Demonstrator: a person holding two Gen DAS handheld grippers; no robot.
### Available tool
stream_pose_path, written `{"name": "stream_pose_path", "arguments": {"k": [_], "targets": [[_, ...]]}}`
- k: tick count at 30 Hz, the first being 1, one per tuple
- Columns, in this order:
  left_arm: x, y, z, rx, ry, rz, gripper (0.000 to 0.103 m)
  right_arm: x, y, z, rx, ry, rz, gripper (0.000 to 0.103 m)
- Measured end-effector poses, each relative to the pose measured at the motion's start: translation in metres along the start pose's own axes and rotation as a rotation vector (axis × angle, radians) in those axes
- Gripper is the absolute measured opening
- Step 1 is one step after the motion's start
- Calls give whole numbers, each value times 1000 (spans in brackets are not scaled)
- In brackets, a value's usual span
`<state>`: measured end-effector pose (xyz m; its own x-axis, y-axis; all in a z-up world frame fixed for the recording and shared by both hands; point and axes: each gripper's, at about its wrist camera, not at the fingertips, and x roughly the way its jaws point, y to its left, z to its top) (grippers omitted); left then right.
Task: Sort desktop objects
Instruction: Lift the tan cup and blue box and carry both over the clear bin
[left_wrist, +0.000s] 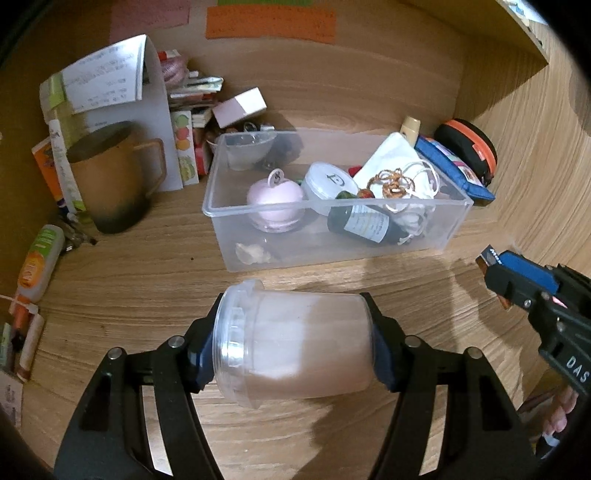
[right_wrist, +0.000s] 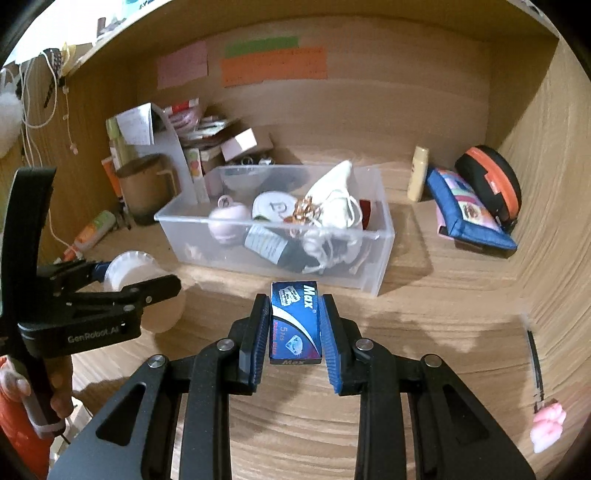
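Carrying both finds toward the clear bin (left_wrist: 229, 236) — the left gripper (left_wrist: 293, 345) pinches a lidded plastic jar (left_wrist: 295, 343) sideways, the right gripper (right_wrist: 295, 325) clamps a small blue box (right_wrist: 295, 321). Next, probably: reach over the rim, then release.

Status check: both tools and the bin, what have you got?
Left tool shut on clear lidded jar. Right tool shut on blue Max box. Clear bin ahead, already holding items. Nothing blocking the way.

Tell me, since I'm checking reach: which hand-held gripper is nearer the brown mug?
Left. The left hand-held gripper, holding a jar, is nearer the mug; the right hand-held gripper is farther away.
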<state>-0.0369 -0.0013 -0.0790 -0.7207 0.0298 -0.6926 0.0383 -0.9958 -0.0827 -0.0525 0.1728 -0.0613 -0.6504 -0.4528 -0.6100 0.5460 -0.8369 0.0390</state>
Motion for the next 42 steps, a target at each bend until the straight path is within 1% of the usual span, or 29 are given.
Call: {"name": "stream_pose_path", "arguments": {"k": [9, 21, 28, 42], "targets": [[-25, 4, 10, -8, -60, 14, 66, -12, 2, 17, 5, -51, 13, 25], [-47, 5, 38, 16, -147, 42, 66, -14, 7, 45, -9, -106, 35, 25], [-44, 3, 50, 26, -157, 49, 66, -3, 11, 60, -28, -115, 42, 25], [-22, 3, 77, 35, -152, 47, 66, 30, 11, 91, -27, -120, 85, 25]]}}
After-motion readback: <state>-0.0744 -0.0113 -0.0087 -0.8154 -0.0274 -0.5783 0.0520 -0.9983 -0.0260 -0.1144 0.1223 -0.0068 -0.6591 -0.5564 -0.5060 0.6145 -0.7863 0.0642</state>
